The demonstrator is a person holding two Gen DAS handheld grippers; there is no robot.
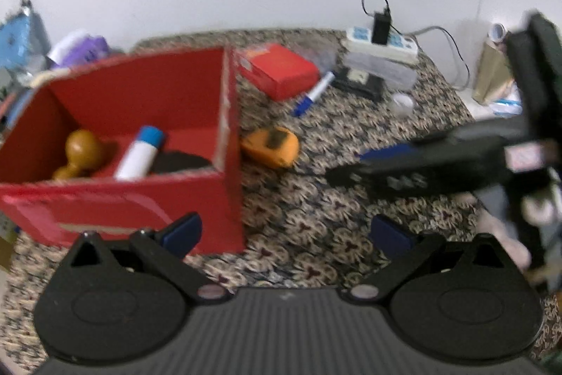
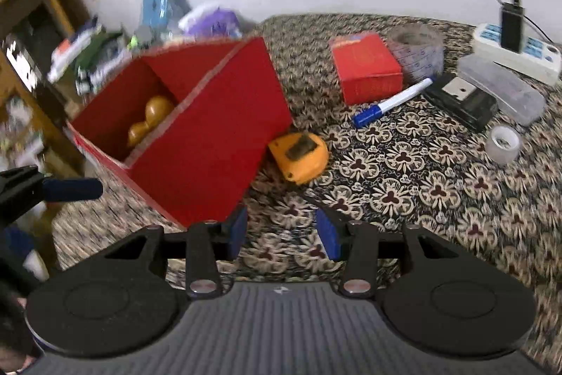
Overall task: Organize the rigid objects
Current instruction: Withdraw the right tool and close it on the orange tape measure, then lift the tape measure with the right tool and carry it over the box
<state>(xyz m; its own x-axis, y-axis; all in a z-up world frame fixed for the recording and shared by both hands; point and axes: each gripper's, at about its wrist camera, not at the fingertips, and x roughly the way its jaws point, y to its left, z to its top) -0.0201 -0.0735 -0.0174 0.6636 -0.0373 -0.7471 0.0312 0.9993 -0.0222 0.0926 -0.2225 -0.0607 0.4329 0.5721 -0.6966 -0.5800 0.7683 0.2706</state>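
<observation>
A table covered with a dark floral cloth [image 2: 421, 171] carries the things to be sorted. An open red box [image 1: 140, 115] stands at its left side; inside lie a brown wooden stamp [image 1: 82, 152], a white glue stick with a blue cap [image 1: 140, 152] and something flat and black, too blurred to name. Just beside the box's right wall rests an orange tape measure [image 2: 300, 157], touching or nearly touching it. Farther back sits a smaller closed red box [image 2: 365, 72], with a blue-and-white marker [image 2: 390, 108] lying slantwise in front of it and a roll of grey printed tape [image 2: 416, 53] standing just behind to its right. Right of the marker are a black stapler-like tool [image 2: 463, 101], a clear plastic case [image 2: 502, 90] and a small roll of clear tape [image 2: 502, 143]; a white power strip [image 2: 516, 53] with a black plug in it lies by the wall. The left claw [image 1: 286, 232] hangs above the cloth near the box's front corner, its blue pads spread wide with nothing between them. The right claw [image 2: 281, 232] hovers over bare cloth in front of the tape measure, its pads partly apart and holding nothing; in the left view it reaches in from the right edge.
</observation>
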